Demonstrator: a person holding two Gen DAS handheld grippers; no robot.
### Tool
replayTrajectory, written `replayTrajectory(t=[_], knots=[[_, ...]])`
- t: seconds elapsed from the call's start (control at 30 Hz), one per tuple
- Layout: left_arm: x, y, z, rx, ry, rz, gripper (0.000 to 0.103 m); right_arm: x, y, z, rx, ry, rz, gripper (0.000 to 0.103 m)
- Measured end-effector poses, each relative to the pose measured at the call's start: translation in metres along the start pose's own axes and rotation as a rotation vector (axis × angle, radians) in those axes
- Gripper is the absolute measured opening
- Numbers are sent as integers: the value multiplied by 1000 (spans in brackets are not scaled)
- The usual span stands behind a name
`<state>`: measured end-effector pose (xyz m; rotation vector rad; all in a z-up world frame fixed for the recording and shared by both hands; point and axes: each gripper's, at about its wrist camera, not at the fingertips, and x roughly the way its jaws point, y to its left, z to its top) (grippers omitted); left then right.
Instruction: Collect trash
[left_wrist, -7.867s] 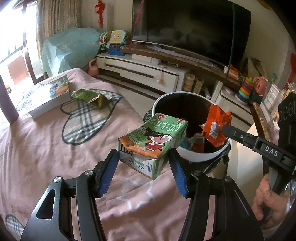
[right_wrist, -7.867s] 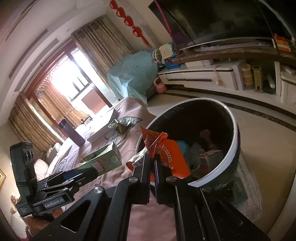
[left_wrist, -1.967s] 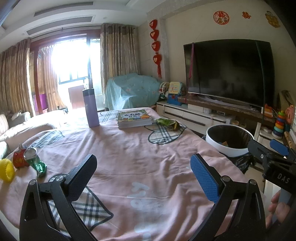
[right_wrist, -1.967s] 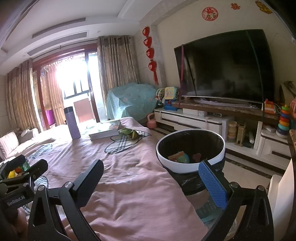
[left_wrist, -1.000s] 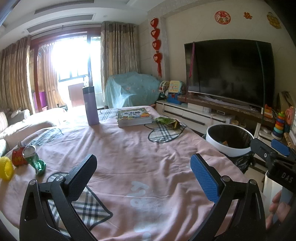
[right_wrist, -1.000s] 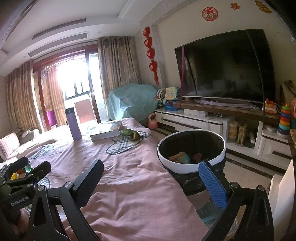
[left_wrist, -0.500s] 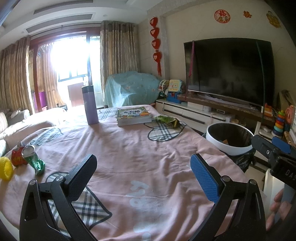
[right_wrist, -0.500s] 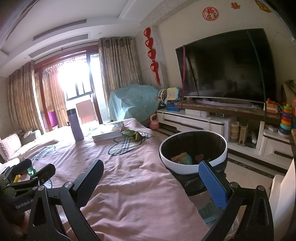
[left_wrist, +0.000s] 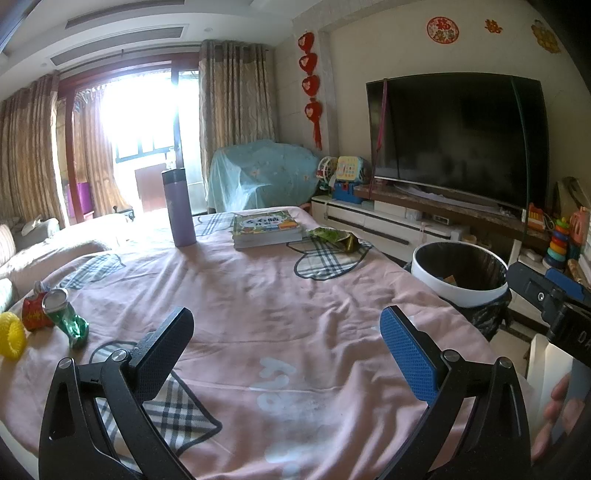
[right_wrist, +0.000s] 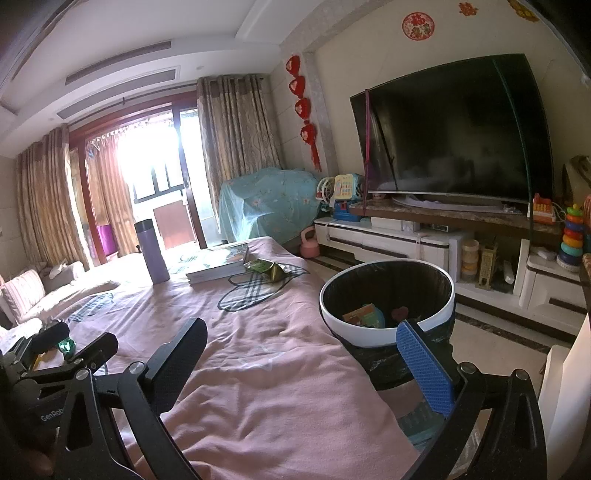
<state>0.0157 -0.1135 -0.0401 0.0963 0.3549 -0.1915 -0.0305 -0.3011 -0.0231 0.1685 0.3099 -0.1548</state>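
My left gripper (left_wrist: 291, 350) is open and empty above the pink tablecloth (left_wrist: 280, 310). My right gripper (right_wrist: 306, 362) is open and empty, near the white-rimmed trash bin (right_wrist: 388, 334) with a black liner, which holds a carton and wrappers. The bin also shows in the left wrist view (left_wrist: 460, 291). A green crumpled wrapper (left_wrist: 334, 236) lies at the far side of the table, also seen in the right wrist view (right_wrist: 267, 269). A crushed green can (left_wrist: 68, 317) and a red can (left_wrist: 33, 312) lie at the left edge.
A purple thermos (left_wrist: 179, 206) and a stack of books (left_wrist: 266, 227) stand at the far end. A yellow ring (left_wrist: 11, 339) lies by the cans. A TV (right_wrist: 454, 136) and white cabinet (right_wrist: 406, 240) are beyond the bin.
Earlier the left gripper held a milk carton and the right an orange wrapper at the bin; both are now open, empty and pulled back. Over the last second both views shifted only slightly.
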Motion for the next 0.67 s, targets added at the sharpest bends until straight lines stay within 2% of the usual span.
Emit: replayTrajectory(t=[0.67], knots=[[13, 7, -5, -21, 41, -22, 103, 4, 7, -1, 8, 21, 8, 103]])
